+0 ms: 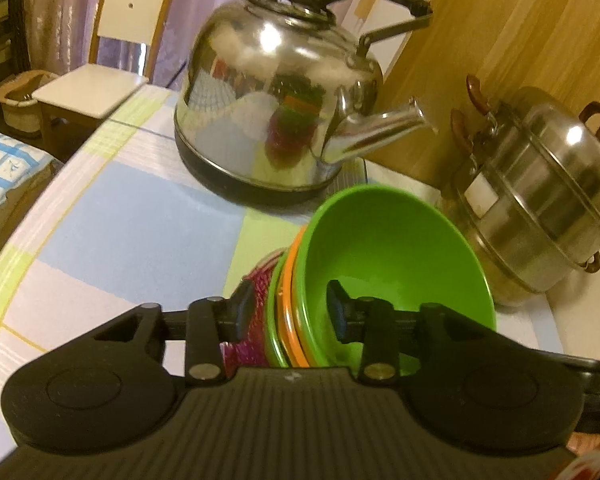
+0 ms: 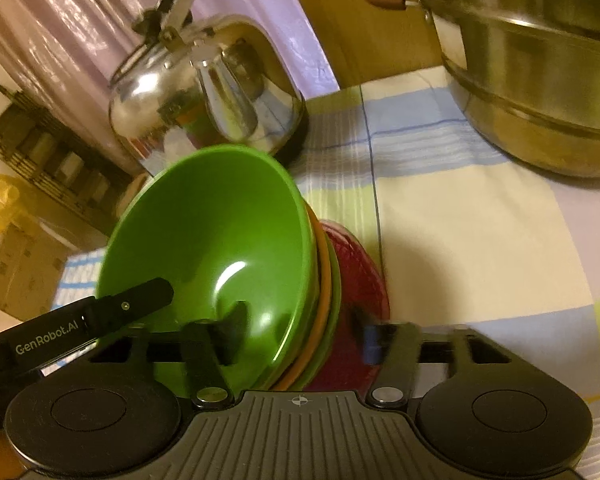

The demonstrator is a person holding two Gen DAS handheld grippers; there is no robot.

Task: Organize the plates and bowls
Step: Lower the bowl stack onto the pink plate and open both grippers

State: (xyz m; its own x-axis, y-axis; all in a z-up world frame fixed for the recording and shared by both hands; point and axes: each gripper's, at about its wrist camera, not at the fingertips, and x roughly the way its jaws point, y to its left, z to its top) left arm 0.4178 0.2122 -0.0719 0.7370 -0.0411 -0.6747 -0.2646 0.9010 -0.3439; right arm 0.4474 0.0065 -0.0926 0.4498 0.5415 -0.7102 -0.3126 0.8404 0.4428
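A nested stack of bowls is held tilted above the table: a green bowl [image 1: 396, 260] on top, then an orange one [image 1: 288, 320], another green one [image 1: 274, 320] and a dark red patterned one [image 1: 256, 300] at the bottom. My left gripper [image 1: 292, 312] is shut on the stack's rim, one finger inside the green bowl, one on the red bowl. My right gripper [image 2: 300, 332] is shut on the same stack [image 2: 228, 248] from the opposite side, one finger inside the green bowl, the other against the red bowl [image 2: 356, 280].
A steel kettle [image 1: 276, 108] stands behind the stack on the checked tablecloth [image 1: 120, 216]. A steel steamer pot [image 1: 540, 200] stands at the right near a wooden panel [image 1: 520, 20]. A white chair [image 1: 112, 60] is beyond the table's far edge.
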